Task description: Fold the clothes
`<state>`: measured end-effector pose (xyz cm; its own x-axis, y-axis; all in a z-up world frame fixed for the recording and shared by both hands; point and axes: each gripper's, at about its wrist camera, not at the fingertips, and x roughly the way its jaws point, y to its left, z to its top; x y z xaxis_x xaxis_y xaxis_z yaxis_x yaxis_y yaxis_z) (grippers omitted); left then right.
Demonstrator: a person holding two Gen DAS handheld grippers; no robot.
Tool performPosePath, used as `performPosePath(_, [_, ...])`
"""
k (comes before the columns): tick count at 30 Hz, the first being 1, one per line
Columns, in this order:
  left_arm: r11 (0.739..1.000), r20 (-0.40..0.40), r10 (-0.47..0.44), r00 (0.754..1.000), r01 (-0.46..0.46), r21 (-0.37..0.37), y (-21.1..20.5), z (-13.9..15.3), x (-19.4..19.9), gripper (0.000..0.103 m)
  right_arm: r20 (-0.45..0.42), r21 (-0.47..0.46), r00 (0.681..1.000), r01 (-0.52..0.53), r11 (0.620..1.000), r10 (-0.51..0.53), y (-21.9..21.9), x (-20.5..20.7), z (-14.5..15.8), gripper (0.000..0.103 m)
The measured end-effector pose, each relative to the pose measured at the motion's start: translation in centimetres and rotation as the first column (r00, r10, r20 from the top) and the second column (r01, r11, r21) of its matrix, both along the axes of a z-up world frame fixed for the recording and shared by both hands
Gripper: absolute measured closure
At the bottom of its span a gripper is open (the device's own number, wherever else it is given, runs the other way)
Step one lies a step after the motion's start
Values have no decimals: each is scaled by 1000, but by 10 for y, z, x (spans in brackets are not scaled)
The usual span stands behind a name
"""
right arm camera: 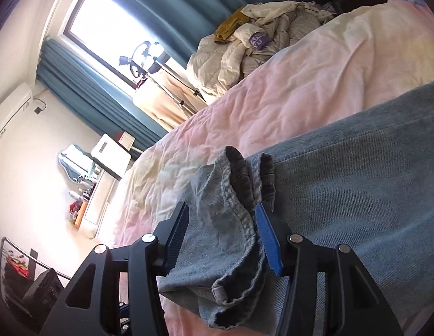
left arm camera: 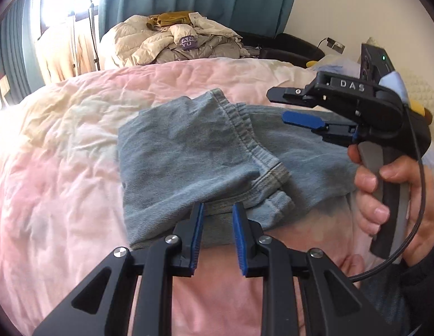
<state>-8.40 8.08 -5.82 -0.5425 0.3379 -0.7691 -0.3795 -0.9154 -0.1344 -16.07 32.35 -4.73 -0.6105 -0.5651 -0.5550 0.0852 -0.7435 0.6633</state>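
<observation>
faded, soft denim jeans (left arm camera: 188, 154) lay folded on the crinkled pink bed (left arm camera: 62, 168), the left gripper (left arm camera: 217, 212) parted at their hem, the right gripper (right arm camera: 221, 224) parted around bunched cuffs.

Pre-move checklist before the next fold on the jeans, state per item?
1. Jeans lying on the pink bedspread: ok, folded over, hem on top.
2. Left tongs free of fabric: ok, open, tips just above the near edge of the denim.
3. Right tongs free of fabric: ok from the left wrist view, open and clear above the jeans; the right wrist view is too foreshortened to confirm.
4. Bed space for the fold: ok, bare bedspread to the left of the jeans.
5. Pile of clothes out of the way: ok, at the far end.
6. Layers aligned underneath: cannot tell.
</observation>
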Motion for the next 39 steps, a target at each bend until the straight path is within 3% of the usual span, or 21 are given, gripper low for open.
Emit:
performPosePath(1, [1000,-3,-4,1000,3,-23,-1,-2,-3,81,4,2,1000,-17,1000,17,-3,-5,-1,53])
performPosePath(5, [999,7,-52,999,51,11,-5,-13,-15,81,20,-34,998,-56,998,57,-3,-31,-7,53])
performPosePath(11, [998,9,-53,999,53,14,-5,-28,-26,81,2,56,984,-178,982,178,-25,-74,-25,53])
performPosePath(17, [998,26,-45,999,44,38,-7,-38,-36,81,61,109,984,-174,979,168,-32,-90,-50,57])
performPosePath(18, [998,31,-45,999,43,44,-7,-38,-37,81,60,120,985,-171,978,164,-32,-89,-50,62])
performPosePath(19, [998,35,-45,998,43,49,-8,-38,-38,81,58,131,985,-168,977,161,-32,-89,-50,74])
performPosePath(22, [996,47,-39,998,35,80,-11,-36,-38,81,52,164,987,-158,974,152,-31,-87,-49,91])
performPosePath(26, [996,44,-22,999,18,89,-15,-30,-35,81,26,198,994,-107,974,104,-25,-82,-40,99])
performPosePath(32, [996,15,29,999,-30,90,-25,-20,-31,81,-11,139,1000,4,990,-2,5,-74,-19,101])
performPosePath(36, [991,19,78,997,-80,103,-34,-20,-35,81,54,82,998,-32,996,27,6,-67,-31,100])
performPosePath(39, [988,32,111,993,-114,108,-40,-22,-39,81,99,51,993,-75,996,70,-4,-46,-32,92])
